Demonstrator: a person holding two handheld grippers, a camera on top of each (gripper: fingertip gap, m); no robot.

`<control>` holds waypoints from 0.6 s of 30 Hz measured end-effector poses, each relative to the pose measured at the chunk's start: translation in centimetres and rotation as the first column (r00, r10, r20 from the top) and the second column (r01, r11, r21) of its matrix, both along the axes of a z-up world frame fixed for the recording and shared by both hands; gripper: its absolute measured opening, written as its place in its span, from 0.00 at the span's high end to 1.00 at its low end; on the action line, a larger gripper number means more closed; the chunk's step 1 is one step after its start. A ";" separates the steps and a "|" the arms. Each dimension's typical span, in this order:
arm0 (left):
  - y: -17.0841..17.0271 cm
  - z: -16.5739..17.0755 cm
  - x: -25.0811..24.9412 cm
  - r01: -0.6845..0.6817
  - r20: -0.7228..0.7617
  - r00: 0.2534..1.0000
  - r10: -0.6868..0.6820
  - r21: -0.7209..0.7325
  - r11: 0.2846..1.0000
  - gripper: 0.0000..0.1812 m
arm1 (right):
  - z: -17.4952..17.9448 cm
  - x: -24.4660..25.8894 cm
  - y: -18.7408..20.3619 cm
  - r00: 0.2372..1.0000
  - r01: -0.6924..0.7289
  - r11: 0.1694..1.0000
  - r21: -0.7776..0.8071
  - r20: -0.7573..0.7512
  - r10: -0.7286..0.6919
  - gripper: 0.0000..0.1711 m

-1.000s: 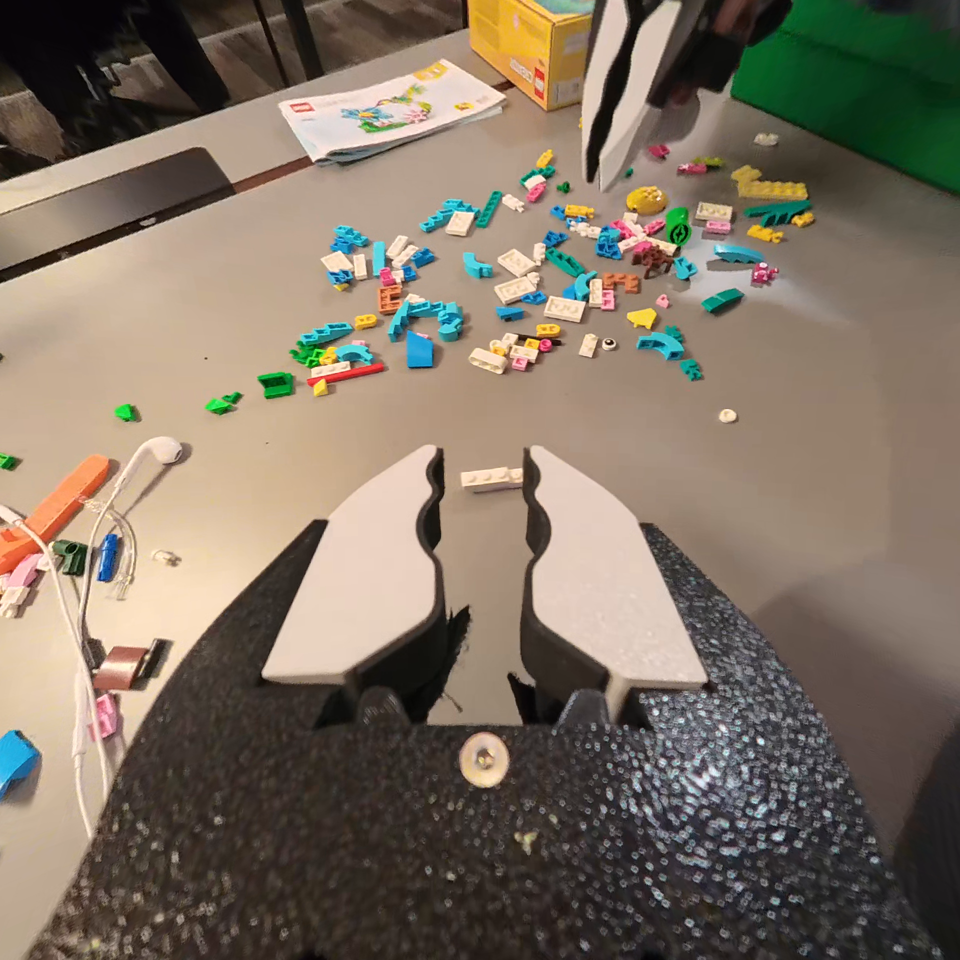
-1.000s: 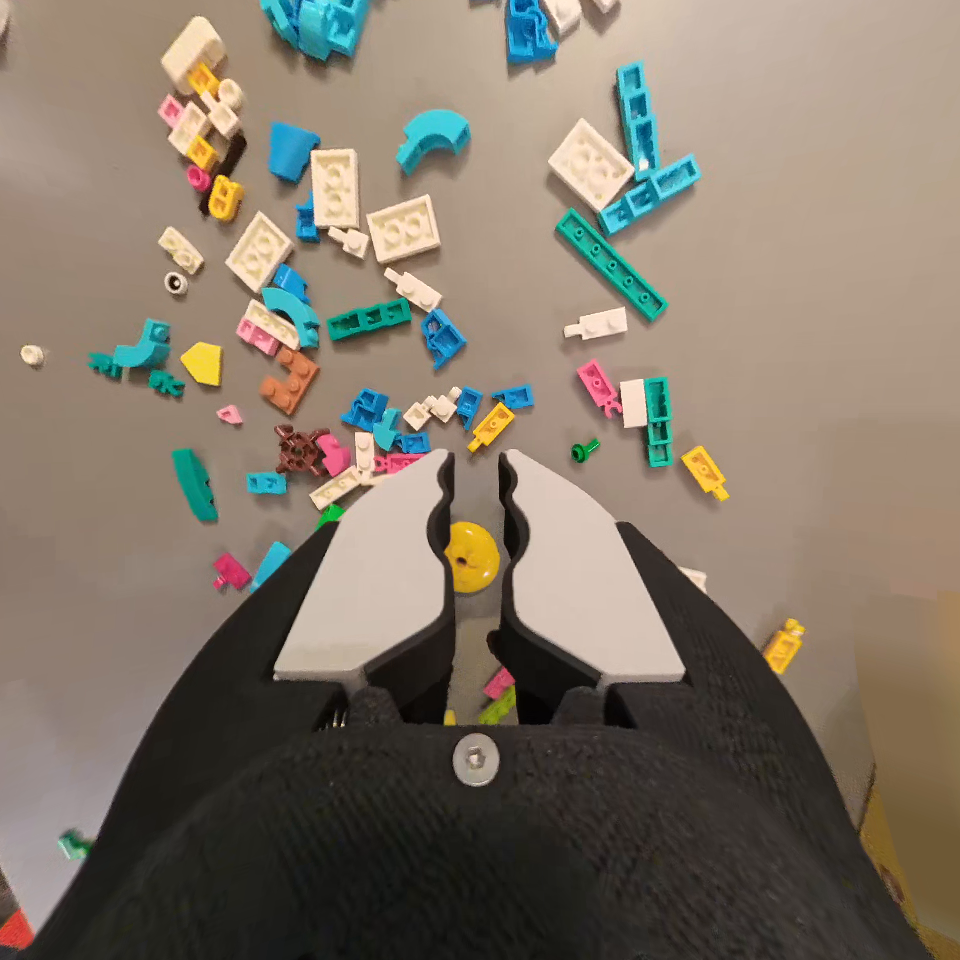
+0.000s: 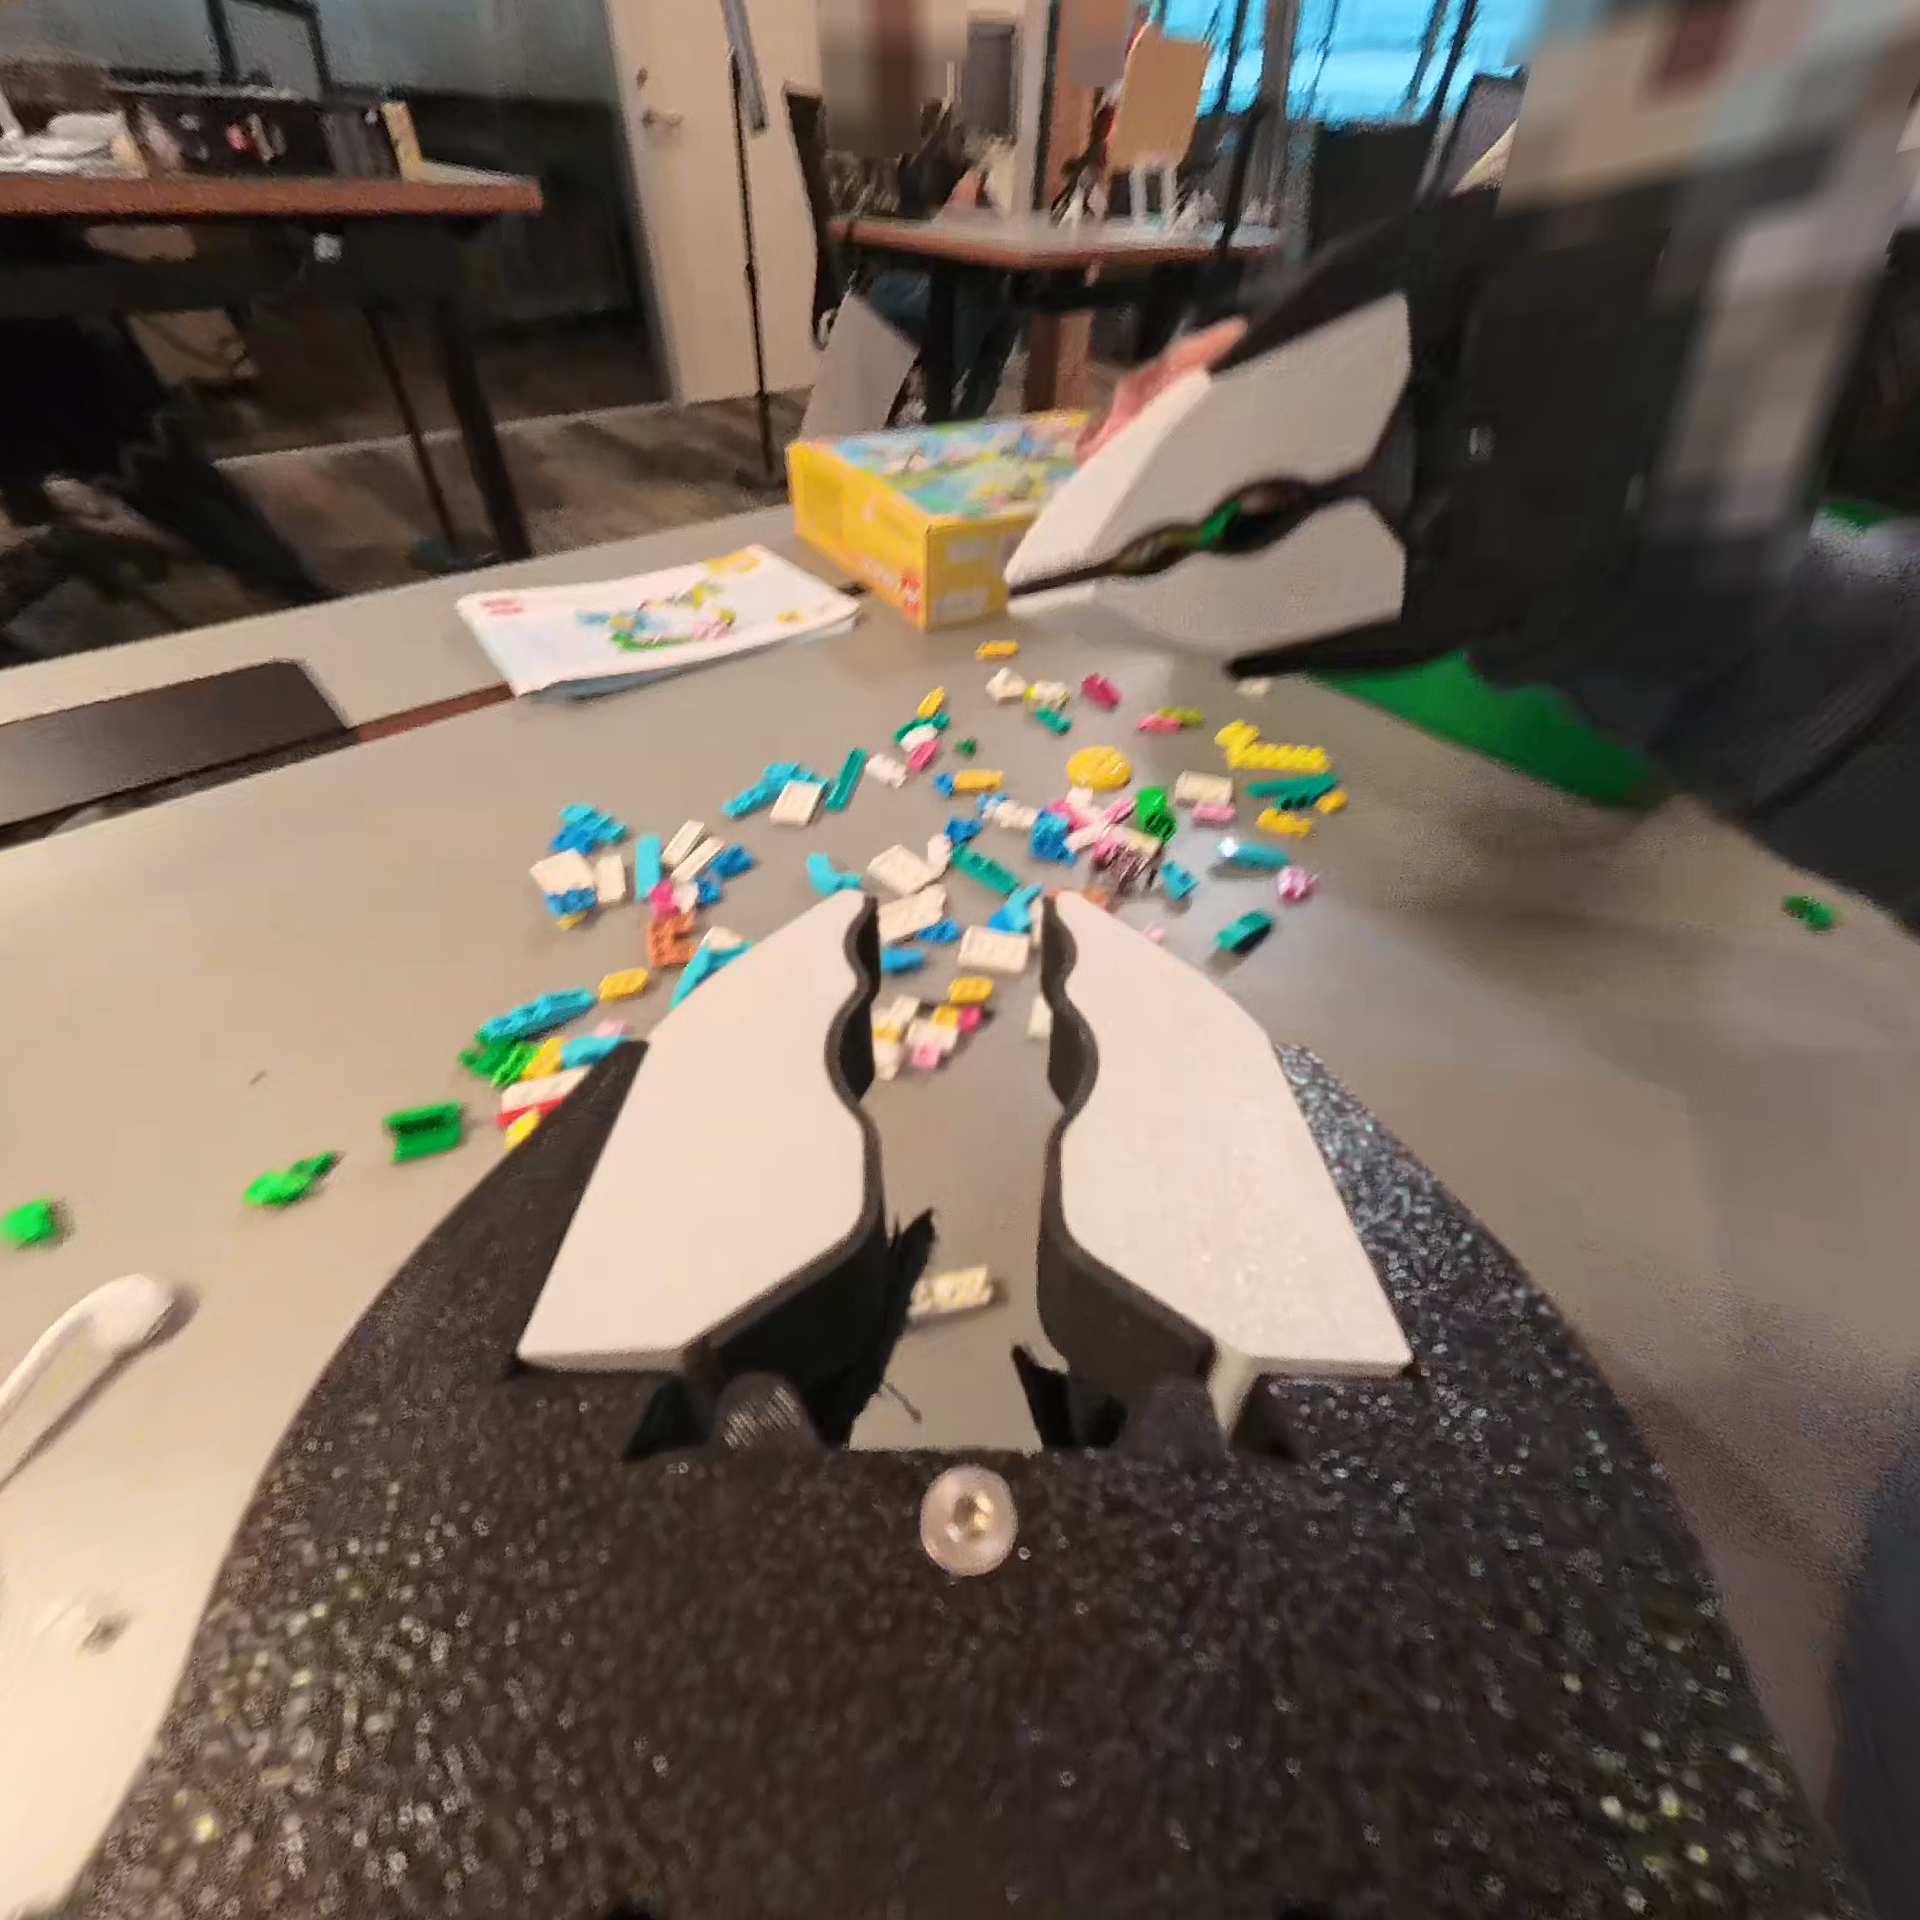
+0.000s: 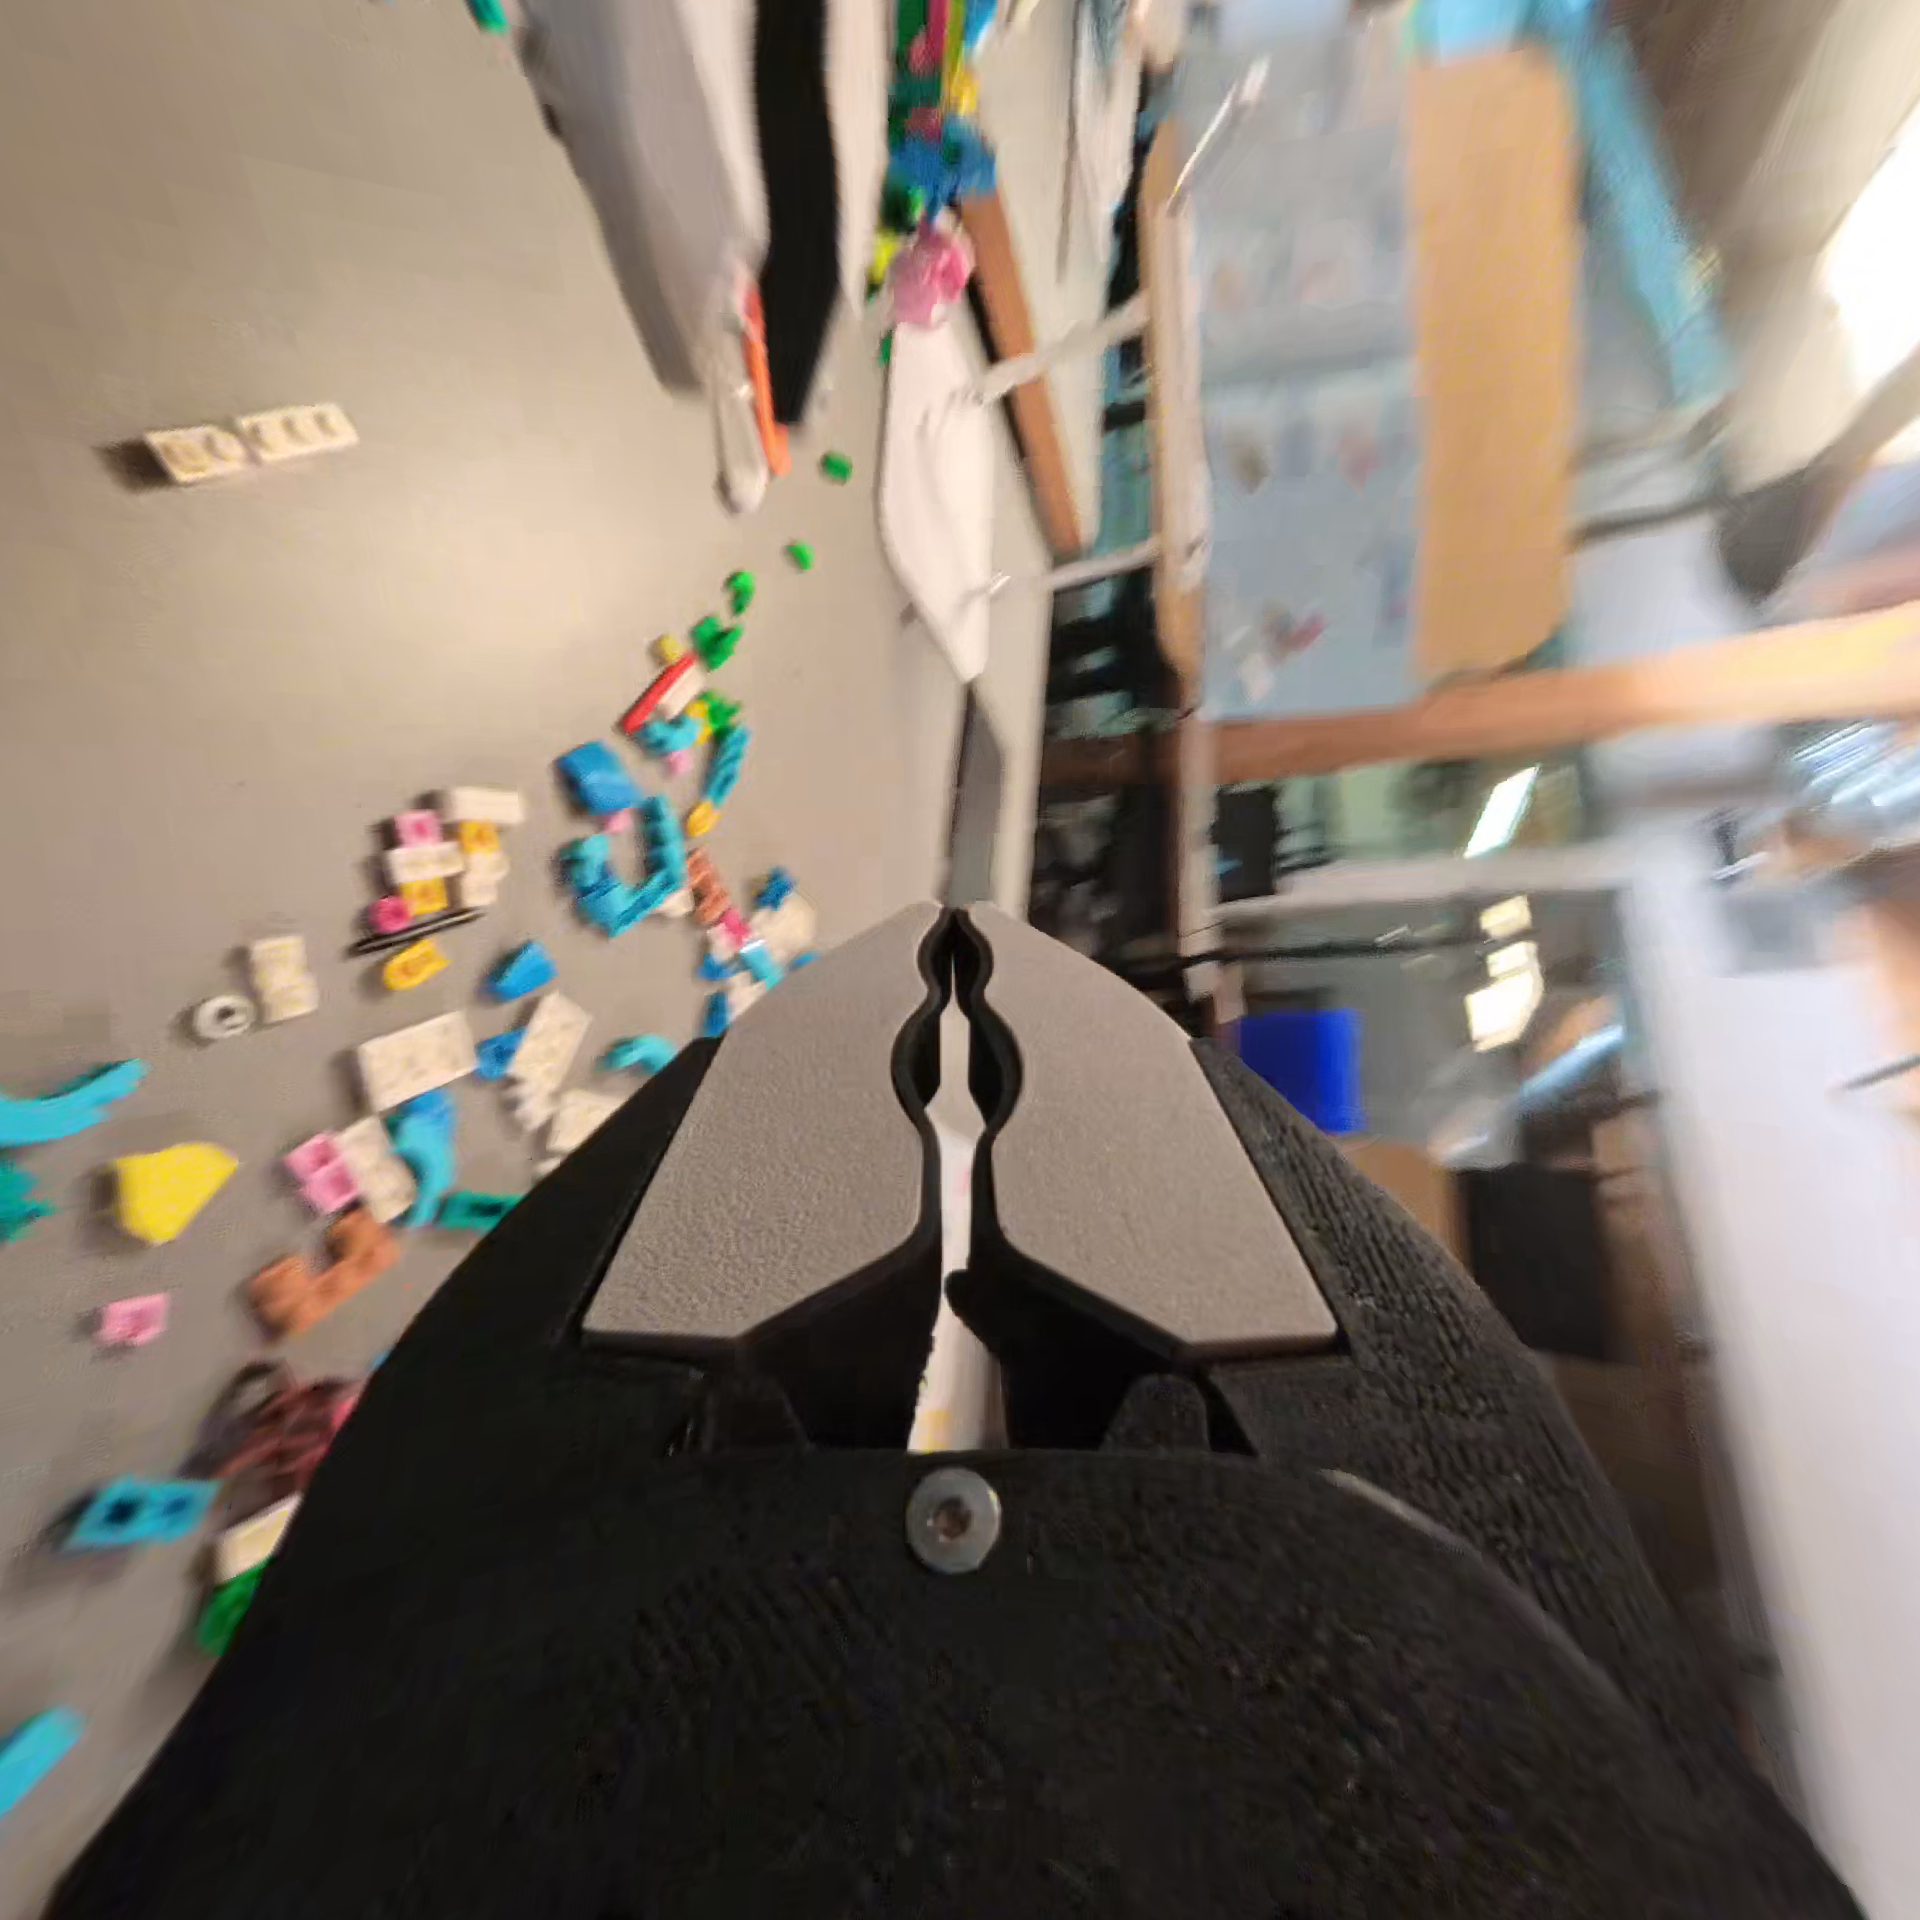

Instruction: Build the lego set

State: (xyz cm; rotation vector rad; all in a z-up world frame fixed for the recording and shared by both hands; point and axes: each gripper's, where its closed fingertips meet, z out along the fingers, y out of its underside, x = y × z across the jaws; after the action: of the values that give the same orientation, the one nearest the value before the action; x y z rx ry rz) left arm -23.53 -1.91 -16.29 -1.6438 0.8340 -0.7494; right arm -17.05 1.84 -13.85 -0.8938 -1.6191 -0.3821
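Note:
Loose lego pieces (image 3: 935, 883) lie scattered over the grey table (image 3: 312, 987). My left gripper (image 3: 961, 914) is open and empty, low over the table. A white plate (image 3: 951, 1294) lies on the table between the bases of its fingers. My right gripper (image 3: 1023, 577) hangs in the air at the upper right, turned on its side, jaws together. In its own blurred view the right gripper (image 4: 954, 916) is shut, with nothing seen between the tips. The white plate (image 4: 249, 442) and the pieces (image 4: 520, 935) lie to its left. A yellow round piece (image 3: 1098, 767) lies on the table.
An instruction booklet (image 3: 655, 623) and a yellow box (image 3: 914, 520) sit at the far edge. A green mat (image 3: 1507, 717) lies far right. A white earphone (image 3: 94, 1340) and small green pieces (image 3: 421, 1127) lie at the left. A black pad (image 3: 156, 727) lies far left.
My right gripper has shut, lifted off the table and rolled sideways; the yellow round piece stays on the table. My left gripper has moved forward over the white plate and tilted up.

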 end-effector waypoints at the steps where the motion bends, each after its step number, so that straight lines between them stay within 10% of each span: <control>1: 0.0 0.5 0.6 0.025 0.043 0.999 -0.025 -0.015 1.000 0.84 | 0.7 -0.9 -0.9 0.999 -0.037 0.994 0.102 0.020 0.035 1.00; 5: 0.1 1.3 2.2 0.119 0.179 0.979 -0.094 -0.135 0.984 0.82 | 2.3 -2.4 -3.0 0.991 -0.114 0.898 0.424 0.114 0.072 1.00; 9: 0.3 0.6 1.3 0.074 0.136 0.989 -0.058 -0.110 0.991 0.82 | -2.1 3.2 1.4 0.975 0.222 0.953 -0.204 0.063 -0.214 0.98; 12: 0.0 -0.1 0.6 0.058 0.137 0.990 -0.041 -0.119 0.991 0.82 | -6.5 7.7 2.8 0.895 0.327 0.551 -0.768 0.064 -0.441 0.93; 15: -0.2 -0.9 0.5 0.056 0.144 0.989 -0.035 -0.147 0.988 0.82 | -9.7 10.8 4.4 0.817 0.376 0.319 -0.870 0.149 -0.557 0.88; 18: -0.4 -1.6 0.5 0.050 0.114 0.993 -0.034 -0.148 0.988 0.82 | -10.5 14.1 7.3 0.748 0.445 0.317 -0.838 0.152 -0.646 0.90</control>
State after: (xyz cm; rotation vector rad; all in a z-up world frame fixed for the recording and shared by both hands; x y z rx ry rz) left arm -23.01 -2.35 -17.88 -1.7049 0.7497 -0.9445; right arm -2.92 9.18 -24.39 -2.2223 -1.1764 0.1072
